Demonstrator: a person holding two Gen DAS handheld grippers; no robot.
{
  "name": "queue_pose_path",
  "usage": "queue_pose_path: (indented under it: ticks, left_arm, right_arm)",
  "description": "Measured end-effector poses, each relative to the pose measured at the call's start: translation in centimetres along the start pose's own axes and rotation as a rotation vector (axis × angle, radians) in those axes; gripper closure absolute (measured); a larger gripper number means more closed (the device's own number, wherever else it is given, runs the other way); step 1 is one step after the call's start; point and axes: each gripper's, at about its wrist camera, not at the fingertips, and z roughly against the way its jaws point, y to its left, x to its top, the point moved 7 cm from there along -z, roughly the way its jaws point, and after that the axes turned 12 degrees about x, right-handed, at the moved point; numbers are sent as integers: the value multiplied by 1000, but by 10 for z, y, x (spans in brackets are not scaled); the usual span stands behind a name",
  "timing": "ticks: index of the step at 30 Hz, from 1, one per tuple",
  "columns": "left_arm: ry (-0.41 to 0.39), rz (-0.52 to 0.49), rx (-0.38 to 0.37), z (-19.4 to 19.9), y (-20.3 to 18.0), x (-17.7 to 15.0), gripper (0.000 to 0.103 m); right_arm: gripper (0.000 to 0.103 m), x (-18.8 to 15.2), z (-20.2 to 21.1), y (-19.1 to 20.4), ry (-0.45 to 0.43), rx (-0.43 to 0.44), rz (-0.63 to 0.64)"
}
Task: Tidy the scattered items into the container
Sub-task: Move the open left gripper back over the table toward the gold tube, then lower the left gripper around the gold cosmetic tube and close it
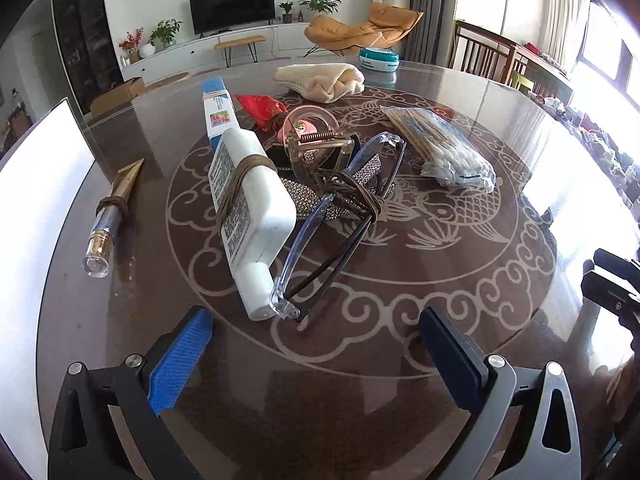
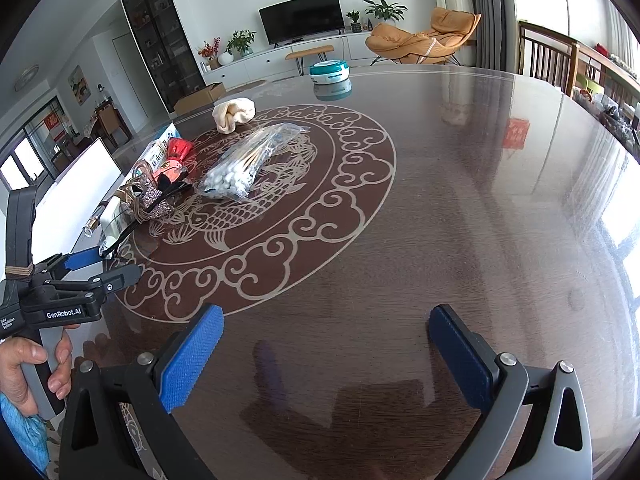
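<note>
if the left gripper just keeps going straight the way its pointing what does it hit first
Most likely the glasses: their folded temple tips lie nearest, just ahead of the open left gripper. The white bottle beside them reaches almost as close, so depth leaves some doubt about which comes first.

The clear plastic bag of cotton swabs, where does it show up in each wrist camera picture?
Left wrist view: the clear plastic bag of cotton swabs lies right of centre, beyond the open left gripper.
Right wrist view: the same bag lies left of centre, far beyond the open right gripper.
Shared landmark: the cream folded cloth lies behind the bag in both.
</note>
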Motion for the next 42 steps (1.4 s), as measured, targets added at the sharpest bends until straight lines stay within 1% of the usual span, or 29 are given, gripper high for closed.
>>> queue_pose_path:
  ticks: [4,7,10,13,16,22,24,27,29,32,34,35,39,41,42]
  left_arm:
    - [3,20,14,7,6,-11,0]
    - [8,63,32,10,16,-17,0]
    - [6,100,31,11,25,-22,0]
    - [6,94,29,11,28,-24,0]
    - [13,78,54,9,26,-24,0]
    - [20,105,75,7,32,-23,0]
    - [22,135,105,10,40,-26,0]
    - [-43,192,174,26,69,-22,0]
    - [-61,241,193,29,93,-9,0]
    - [-24,290,194,15,122,13,0]
    - [10,303,203,-2,137,24,0]
    - [32,308,190,-13,141,28,0]
    - [109,315,126,-48,144,38,0]
    - [127,328,107,-60,142,39,0]
    - [117,322,123,-62,142,41,0]
  right_arm:
    - [0,0,1,-1,-3,6,-4]
    - [0,1,3,-2,-9,16,-10]
    - [0,1,3,-2,-8,14,-9]
    - [0,0,2,-1,-2,4,-2]
    - [0,0,1,-1,1,-1,1]
    - [0,0,-1,0,4,-7,5]
    - [0,0,-1,0,3,-6,4]
    - [0,1,0,-1,-2,4,-2]
    - [0,0,0,-1,-1,3,-2]
    - [0,0,-2,1,7,-12,8]
    - [0,0,-2,1,8,-13,9]
    - [0,0,-2,1,6,-11,7]
    - [0,0,-1,0,4,-7,5]
    - [0,0,-1,0,5,-9,6]
    - [0,0,-1,0,5,-8,6]
